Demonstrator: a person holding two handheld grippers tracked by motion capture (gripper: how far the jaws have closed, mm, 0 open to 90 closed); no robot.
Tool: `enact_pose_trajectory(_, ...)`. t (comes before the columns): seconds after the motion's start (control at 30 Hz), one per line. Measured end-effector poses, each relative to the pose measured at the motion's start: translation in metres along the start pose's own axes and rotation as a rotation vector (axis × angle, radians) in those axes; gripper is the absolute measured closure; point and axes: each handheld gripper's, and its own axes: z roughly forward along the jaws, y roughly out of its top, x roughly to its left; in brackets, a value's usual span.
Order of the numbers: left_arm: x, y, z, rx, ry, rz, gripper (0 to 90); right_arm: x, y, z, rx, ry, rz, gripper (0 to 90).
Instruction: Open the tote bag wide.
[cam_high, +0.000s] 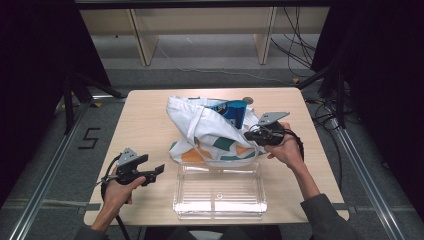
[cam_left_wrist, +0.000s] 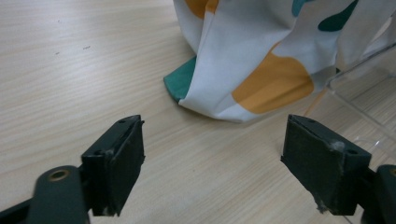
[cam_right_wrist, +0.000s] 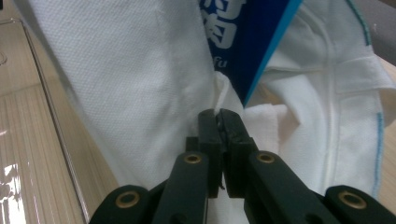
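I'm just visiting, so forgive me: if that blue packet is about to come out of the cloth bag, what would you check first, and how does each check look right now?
1. Right tool has a hold on the tote bag: ok, its jaws are pinched on a fold of white cloth in the right gripper view.
2. Left tool is free to take something: ok, jaws wide apart over bare table, holding nothing.
3. Blue packet is reachable: ok, it sticks out of the bag's mouth.
4. Clear plastic bin is ready to receive: ok, it stands in front of the bag and looks empty.
5. Anything else in the bag: cannot tell, the cloth hides it.
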Motion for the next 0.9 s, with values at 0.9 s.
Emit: enact_pose_trajectory(0.9,-0.066,0.146,0.037,0.026,-0.227,0.174,47.7,0.001,0.002,-0.007,-0.036,-0.003,0.006,88.3)
